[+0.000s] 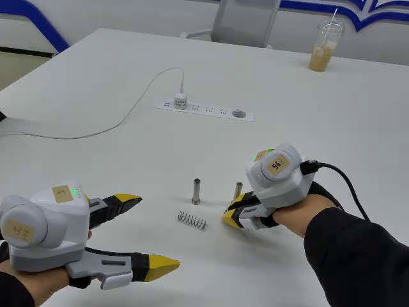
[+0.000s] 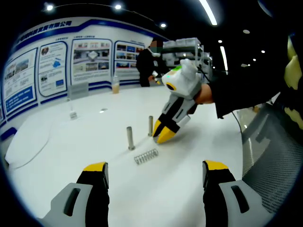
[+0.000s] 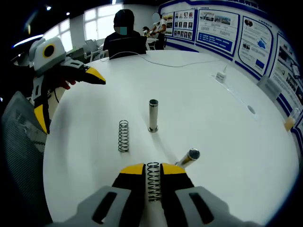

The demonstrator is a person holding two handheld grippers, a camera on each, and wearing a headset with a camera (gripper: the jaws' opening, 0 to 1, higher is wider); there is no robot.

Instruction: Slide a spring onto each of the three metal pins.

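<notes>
My right gripper (image 3: pixel 152 169) pinches a spring (image 3: pixel 153 185). I'd square it over the near pin (image 3: pixel 191 155), then ease down. My left gripper (image 2: pixel 154 172) gapes wide.

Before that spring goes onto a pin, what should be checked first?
1. Grip on held spring: ok, the right hand-held gripper is shut on it.
2. Brass pin bare: ok.
3. Held spring lined up over brass pin: not ok, it sits low beside it.
4. Left hand-held gripper free: ok, open, holding nothing.
5. Loose spring ready: ok, lying on the table near the steel pin.
</notes>
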